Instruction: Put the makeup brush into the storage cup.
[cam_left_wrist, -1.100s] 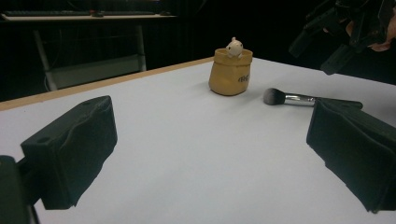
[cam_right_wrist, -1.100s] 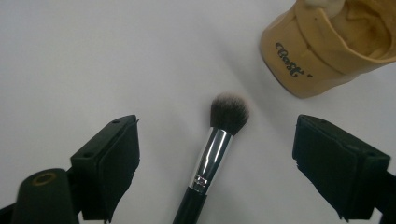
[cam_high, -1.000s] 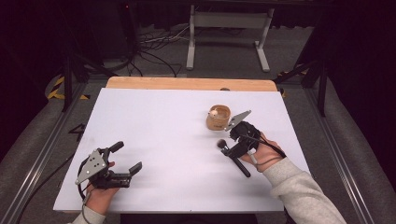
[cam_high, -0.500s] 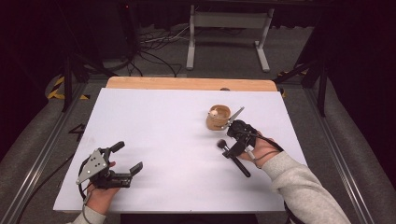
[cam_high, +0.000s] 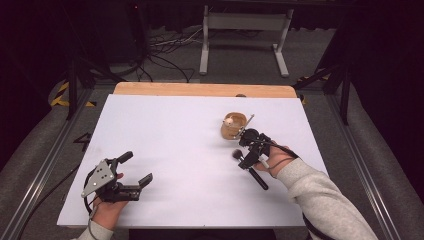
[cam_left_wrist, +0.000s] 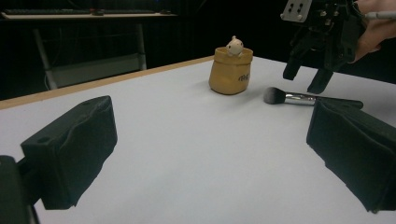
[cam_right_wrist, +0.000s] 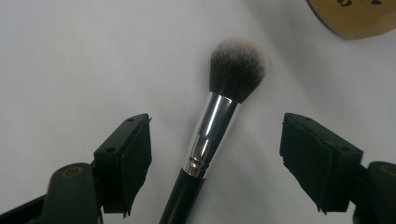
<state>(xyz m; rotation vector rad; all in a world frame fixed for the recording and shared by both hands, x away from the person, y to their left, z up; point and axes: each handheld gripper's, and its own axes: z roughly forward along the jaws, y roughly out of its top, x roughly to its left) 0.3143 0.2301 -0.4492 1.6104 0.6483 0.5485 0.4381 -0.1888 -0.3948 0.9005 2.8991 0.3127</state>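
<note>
The right tool (cam_high: 248, 148) has slid a little toward the person and now hangs right over the makeup brush (cam_right_wrist: 212, 122). Its jaws are spread wide, one on each side of the shiny silver neck, and they touch nothing. It looks ready to grab the brush. The brush lies flat on the white surface (cam_high: 165, 135), just beside the little brown pot (cam_left_wrist: 229, 71) with a tiny white figure peeking out. The left tool (cam_high: 126, 175) has not moved; it rests near the front corner, jaws apart and empty. The brush's black handle is cut off in the right gripper view, and the hand hides part of it from above.
</note>
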